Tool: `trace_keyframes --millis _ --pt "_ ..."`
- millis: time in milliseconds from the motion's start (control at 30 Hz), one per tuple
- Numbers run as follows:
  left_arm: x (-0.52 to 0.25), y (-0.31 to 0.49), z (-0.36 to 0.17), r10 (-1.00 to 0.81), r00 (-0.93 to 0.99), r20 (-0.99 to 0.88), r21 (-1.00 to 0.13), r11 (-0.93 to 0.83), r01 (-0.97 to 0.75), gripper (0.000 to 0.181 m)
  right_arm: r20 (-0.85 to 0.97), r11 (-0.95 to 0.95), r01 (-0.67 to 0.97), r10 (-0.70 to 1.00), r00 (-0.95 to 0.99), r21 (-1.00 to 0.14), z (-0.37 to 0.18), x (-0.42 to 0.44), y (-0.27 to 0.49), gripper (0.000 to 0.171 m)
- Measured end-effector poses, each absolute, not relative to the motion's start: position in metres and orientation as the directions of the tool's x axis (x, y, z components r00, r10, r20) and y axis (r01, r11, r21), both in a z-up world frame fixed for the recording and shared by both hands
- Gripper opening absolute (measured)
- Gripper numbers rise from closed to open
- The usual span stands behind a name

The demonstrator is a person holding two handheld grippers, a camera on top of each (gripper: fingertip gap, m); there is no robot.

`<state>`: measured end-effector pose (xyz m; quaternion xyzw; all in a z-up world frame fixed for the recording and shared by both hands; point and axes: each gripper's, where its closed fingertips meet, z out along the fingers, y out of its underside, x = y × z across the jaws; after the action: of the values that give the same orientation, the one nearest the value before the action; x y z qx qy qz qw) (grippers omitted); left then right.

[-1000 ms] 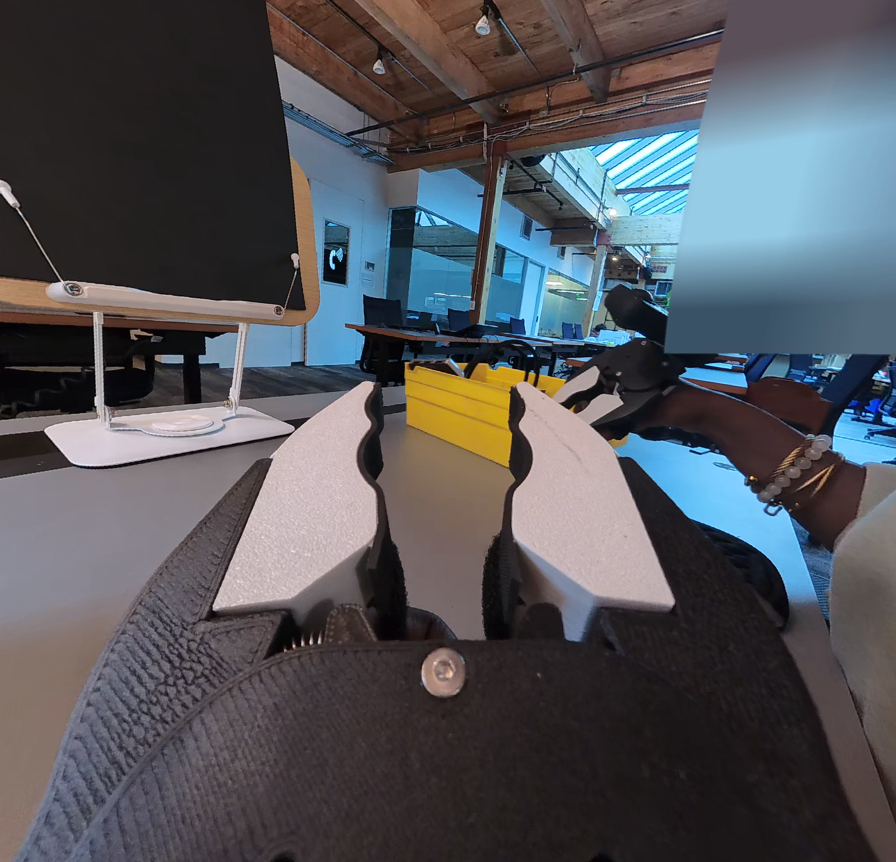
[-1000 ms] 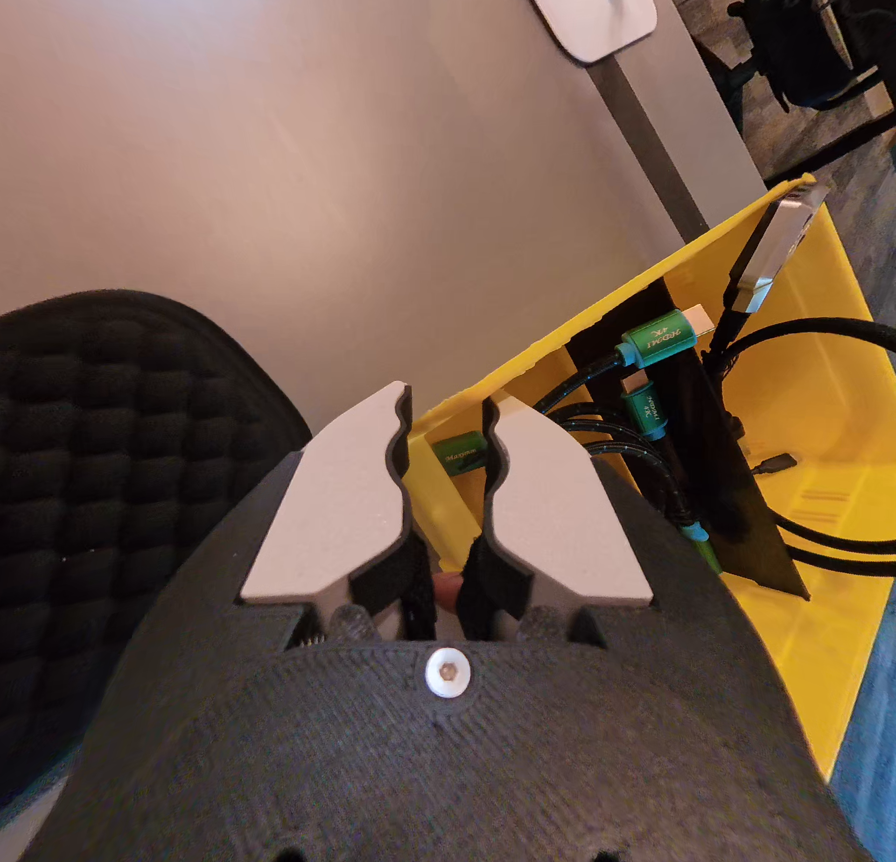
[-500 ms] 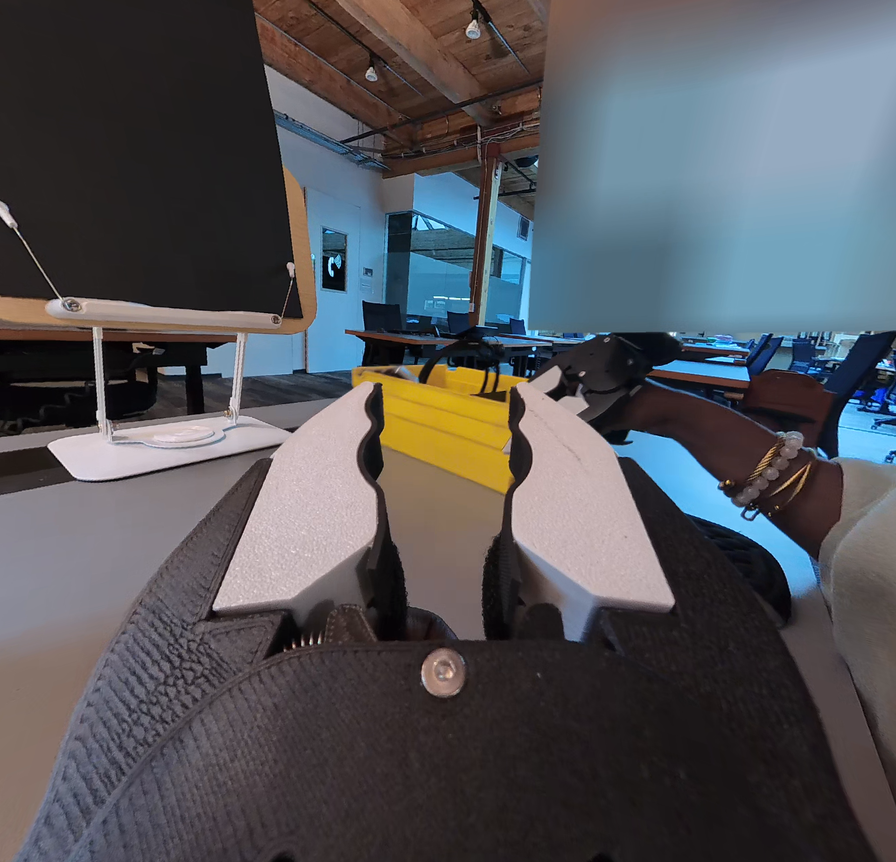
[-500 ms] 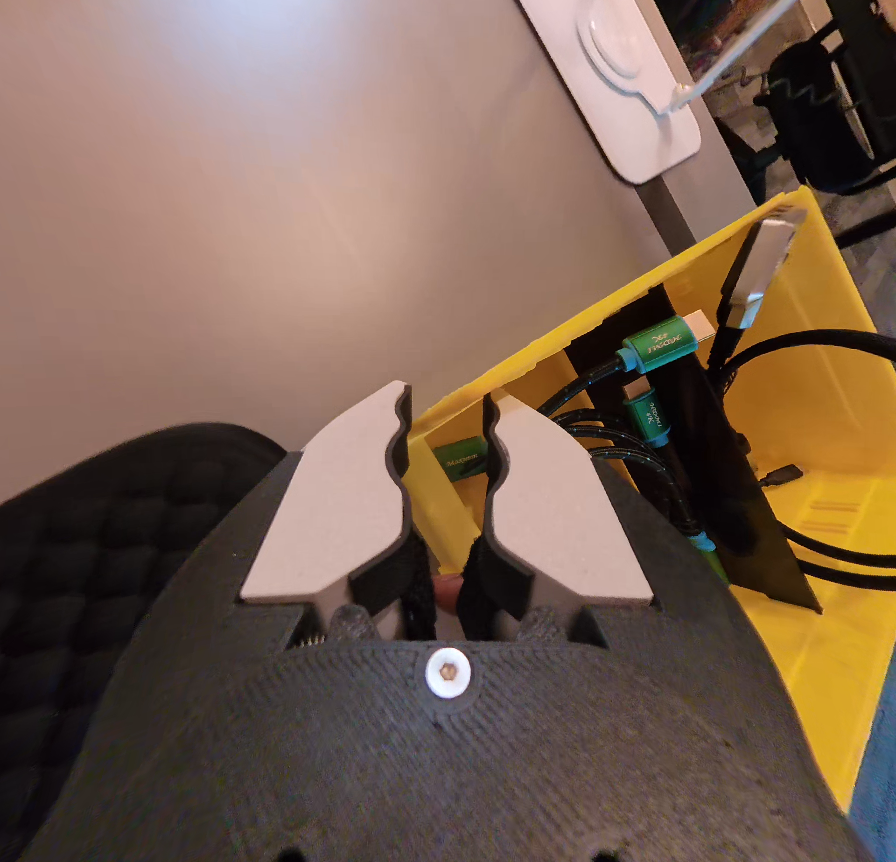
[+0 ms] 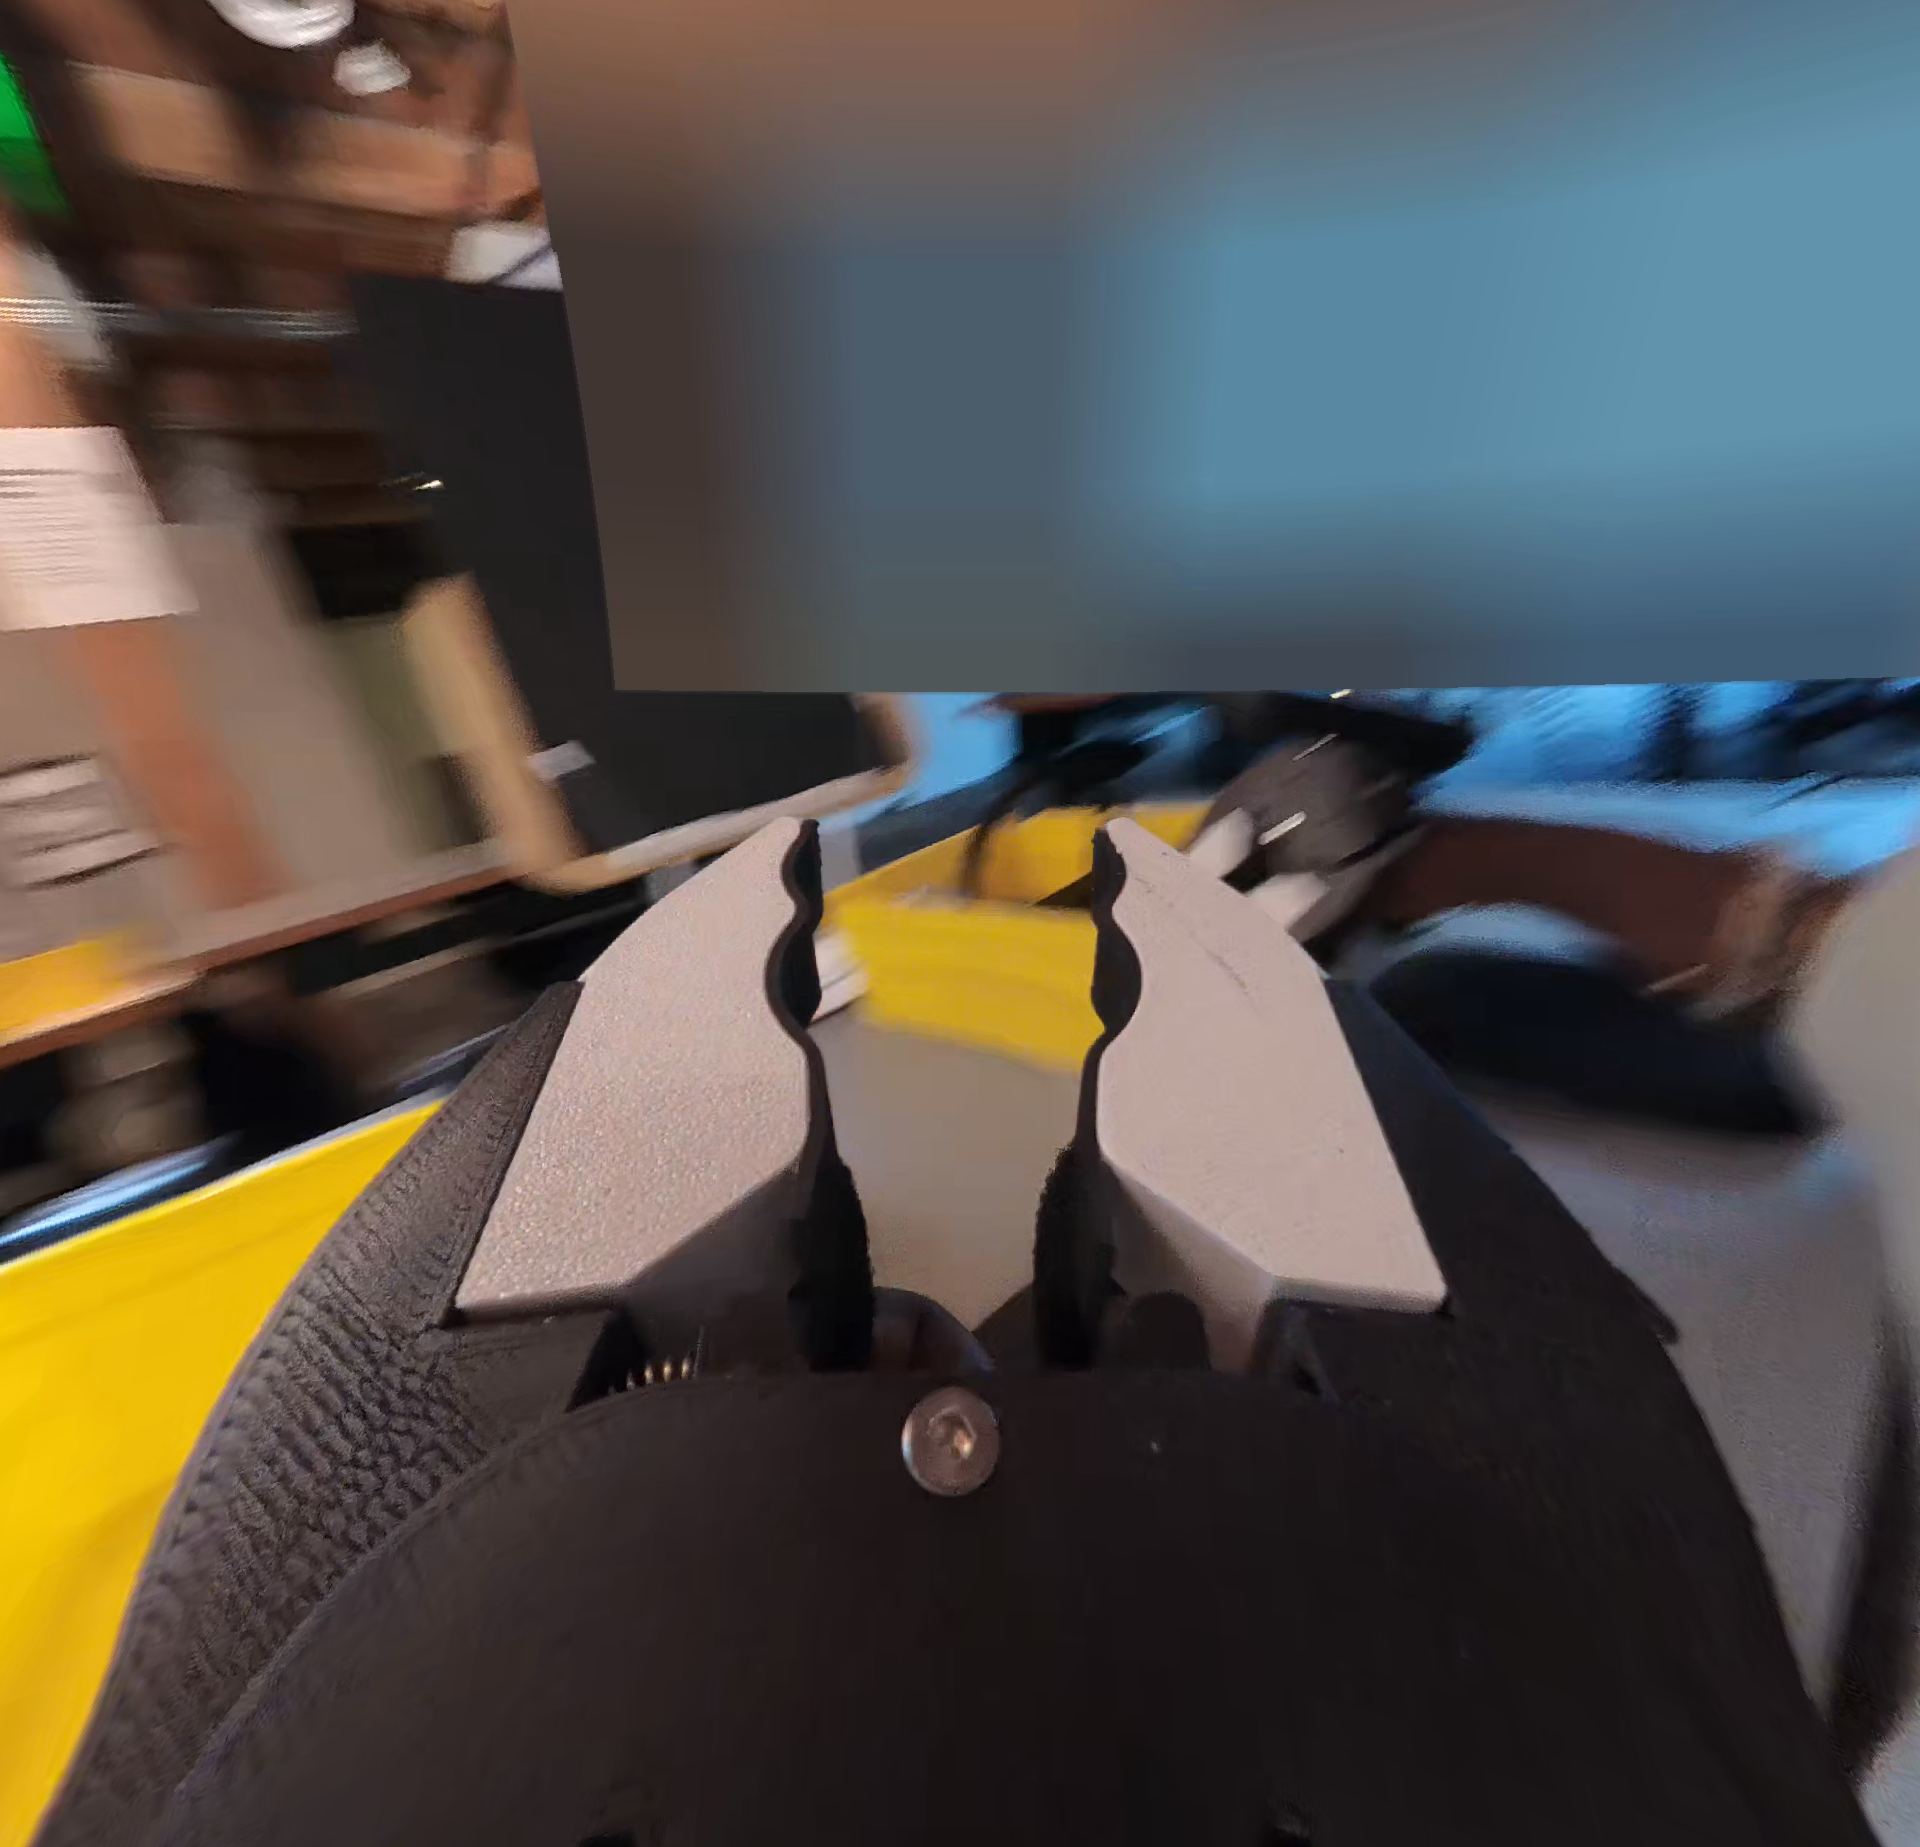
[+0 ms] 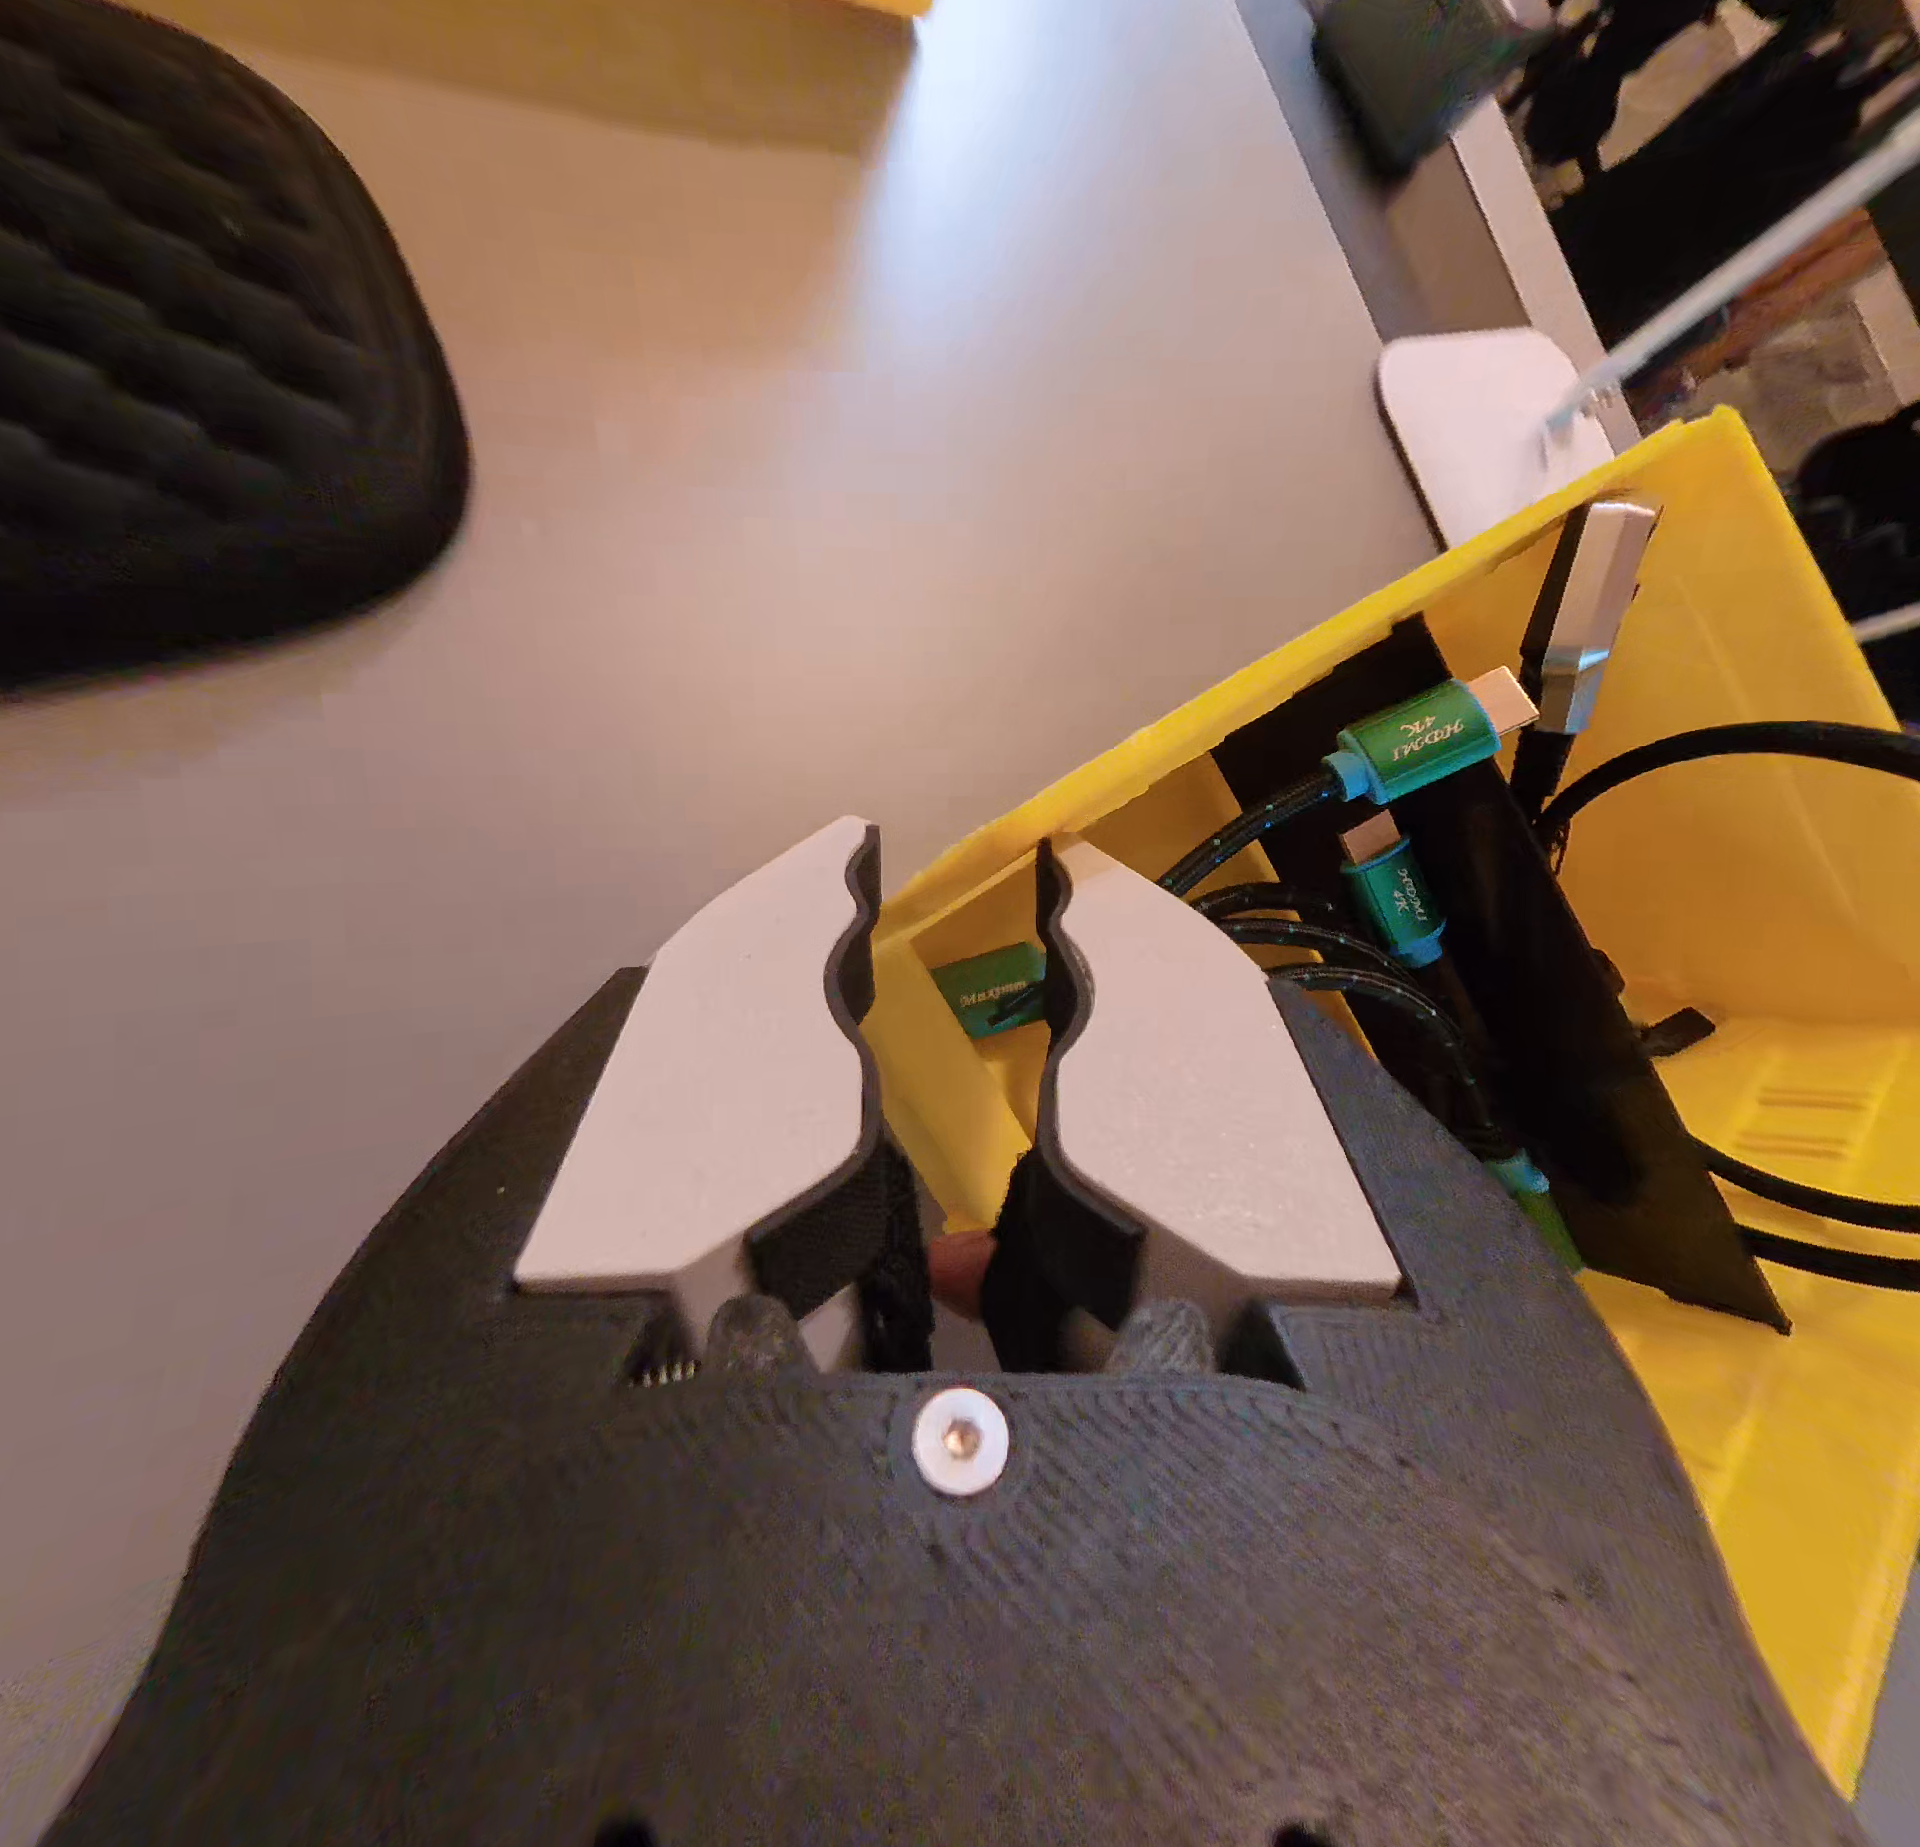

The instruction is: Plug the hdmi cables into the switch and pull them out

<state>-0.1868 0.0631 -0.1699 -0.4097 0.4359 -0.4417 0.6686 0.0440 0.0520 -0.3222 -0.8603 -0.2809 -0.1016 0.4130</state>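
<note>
Right tongs (image 6: 956,914) held apart and empty at the near wall of a yellow bin (image 6: 1714,966) set on the grey bench (image 6: 831,550), green-plugged hdmi cables (image 6: 1418,743) kept inside against a black divider (image 6: 1538,966), left tongs (image 5: 956,862) parted, empty, view blurred

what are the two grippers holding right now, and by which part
Nothing. The left gripper is open over the grey table. The right gripper is open at the yellow bin's near wall, short of the green HDMI plugs.
</note>
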Motion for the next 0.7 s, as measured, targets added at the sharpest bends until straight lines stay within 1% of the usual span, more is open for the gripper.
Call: trace_keyframes --millis 67,167,233,300,333,367,433,500,600,700 --pt "-0.216 0.093 -0.185 -0.898 0.352 -0.265 -0.943 0.318 0.101 0.049 0.394 -0.473 0.565 0.417 0.819 -0.676 -0.322 0.023 0.063 0.029" --pt "-0.252 0.137 -0.225 -0.835 0.479 -0.270 -0.962 0.257 -0.094 0.052 0.365 -0.434 0.540 0.425 0.829 -0.721 -0.321 -0.007 0.079 0.029" --pt "-0.256 0.150 -0.257 -0.845 0.485 -0.226 -0.971 0.155 -0.183 0.056 0.348 -0.411 0.527 0.436 0.830 -0.744 -0.320 -0.026 0.088 0.029" --pt "-0.248 0.152 -0.282 -0.850 0.476 -0.225 -0.959 0.108 -0.260 0.056 0.338 -0.386 0.523 0.452 0.825 -0.760 -0.320 -0.044 0.097 0.029" --pt "-0.244 0.155 -0.290 -0.835 0.491 -0.248 -0.949 0.108 -0.296 0.054 0.330 -0.378 0.517 0.459 0.825 -0.768 -0.319 -0.053 0.101 0.029" --pt "-0.240 0.158 -0.294 -0.814 0.512 -0.274 -0.940 0.115 -0.320 0.046 0.321 -0.372 0.509 0.463 0.827 -0.776 -0.319 -0.060 0.106 0.029" --pt "-0.231 0.162 -0.296 -0.783 0.559 -0.271 -0.944 0.102 -0.315 0.026 0.316 -0.361 0.509 0.475 0.821 -0.782 -0.319 -0.074 0.115 0.029" --pt "-0.223 0.165 -0.295 -0.758 0.623 -0.193 -0.965 0.033 -0.260 0.003 0.321 -0.347 0.525 0.499 0.805 -0.777 -0.319 -0.087 0.123 0.029" --pt "-0.220 0.173 -0.298 -0.660 0.742 -0.119 -0.980 -0.044 -0.196 0.003 0.335 -0.325 0.562 0.546 0.768 -0.760 -0.319 -0.104 0.133 0.030" --pt "-0.214 0.176 -0.298 -0.587 0.802 -0.106 -0.981 -0.068 -0.179 0.003 0.343 -0.291 0.594 0.596 0.726 -0.750 -0.319 -0.118 0.145 0.030"
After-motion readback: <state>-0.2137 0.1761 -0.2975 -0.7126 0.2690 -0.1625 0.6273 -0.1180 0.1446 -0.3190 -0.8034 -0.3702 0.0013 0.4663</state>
